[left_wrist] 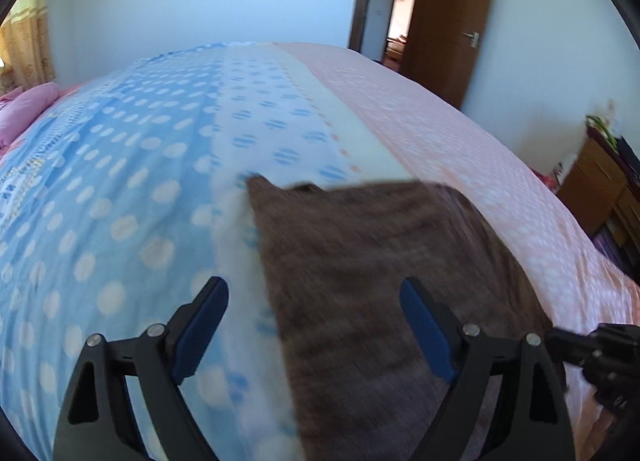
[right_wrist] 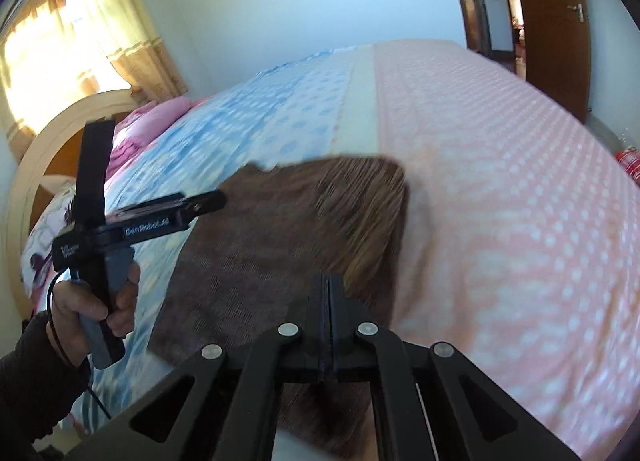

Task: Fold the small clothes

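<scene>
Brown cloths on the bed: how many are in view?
1. A single brown cloth lies on the bedspread, straddling its blue and pink halves, just ahead of both grippers. Layers folded underneath, if any, cannot be told.

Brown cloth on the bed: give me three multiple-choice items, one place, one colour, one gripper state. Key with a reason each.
1. Where does the brown cloth lie?
A. across the bedspread's blue-dotted and pink sections
B. on the pink pillow
C. on the wooden dresser

2. What colour are the left gripper's finger pads?
A. red
B. blue
C. white

3. How does the right gripper stand?
A. wide open
C. out of view
B. fingers pressed together

Key: 1 A, its left edge sits on blue dots and its right edge on pink; 2 B, both pads show blue; 3 B, only a thin seam shows between the fingers.
</scene>
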Demonstrator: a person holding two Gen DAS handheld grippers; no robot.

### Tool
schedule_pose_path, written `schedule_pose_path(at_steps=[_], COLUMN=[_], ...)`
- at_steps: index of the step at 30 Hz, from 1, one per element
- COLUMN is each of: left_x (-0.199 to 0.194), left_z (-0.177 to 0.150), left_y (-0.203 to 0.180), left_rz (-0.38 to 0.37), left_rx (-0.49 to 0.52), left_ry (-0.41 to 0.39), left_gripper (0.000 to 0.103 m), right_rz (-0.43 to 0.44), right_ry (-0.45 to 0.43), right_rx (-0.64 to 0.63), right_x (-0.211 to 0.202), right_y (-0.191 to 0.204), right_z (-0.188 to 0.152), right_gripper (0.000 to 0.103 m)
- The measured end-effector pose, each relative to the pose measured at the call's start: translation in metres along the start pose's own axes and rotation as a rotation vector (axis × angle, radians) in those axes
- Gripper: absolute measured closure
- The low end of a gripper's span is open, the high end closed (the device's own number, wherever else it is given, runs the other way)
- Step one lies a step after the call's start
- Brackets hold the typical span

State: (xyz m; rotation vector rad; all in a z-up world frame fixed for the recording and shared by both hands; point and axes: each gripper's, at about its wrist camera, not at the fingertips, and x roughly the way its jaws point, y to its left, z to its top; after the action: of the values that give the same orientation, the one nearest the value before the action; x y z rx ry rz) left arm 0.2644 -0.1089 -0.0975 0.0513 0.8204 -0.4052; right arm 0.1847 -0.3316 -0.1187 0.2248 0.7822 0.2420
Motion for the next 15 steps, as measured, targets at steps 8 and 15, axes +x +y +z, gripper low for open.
schedule_pose_path(at_steps=[8,15], left_x=[-0.019,-0.055], left_z=[-0.065,-0.094], left_y=[0.008,0.005], left_rz=[-0.016,-0.125], left_rx=[-0.056,-0.045], left_ry=[0.067,0.033], left_gripper=[0.013,0.012], right_rz=[-0.165,-0.071], right_ry=[0.092,-0.062], right_rx=[0.065,0.117], right_x=[-0.011,-0.056], right_y=[-0.013,-0.003], right_z=[-0.053,-0.061], right_gripper=[0.103,0.075])
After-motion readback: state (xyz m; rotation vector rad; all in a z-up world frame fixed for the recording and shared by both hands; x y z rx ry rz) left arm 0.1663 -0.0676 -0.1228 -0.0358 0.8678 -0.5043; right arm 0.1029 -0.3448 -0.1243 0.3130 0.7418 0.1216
